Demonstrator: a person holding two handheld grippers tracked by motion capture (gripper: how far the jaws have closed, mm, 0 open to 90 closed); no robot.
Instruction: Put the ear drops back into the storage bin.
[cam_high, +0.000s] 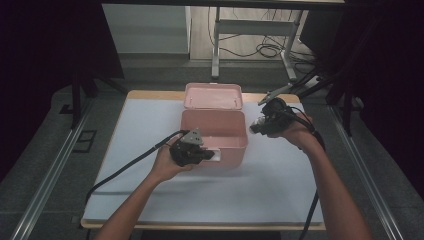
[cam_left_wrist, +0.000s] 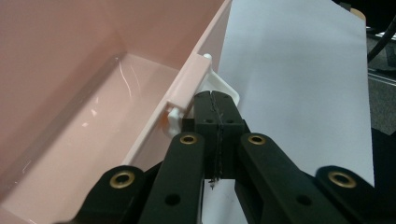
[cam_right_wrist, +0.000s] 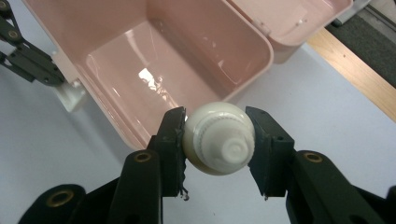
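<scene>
White bottle (cam_right_wrist: 219, 137) — its body hidden behind its cap — claw pads cover its sides.

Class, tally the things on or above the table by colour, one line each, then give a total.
Pink: 1, the open box
White: 1, the bottle in the right gripper
Black: 2, the right gripper and the left gripper
Total: 4

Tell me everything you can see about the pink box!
The pink box looks like smooth, shiny plastic with rounded corners. It stands open on the white table cover, its lid folded back flat behind it, and nothing lies inside. A small white latch hangs at its front wall, and the left gripper is shut on that latch. The right gripper holds a white bottle just beside the box's right side.
</scene>
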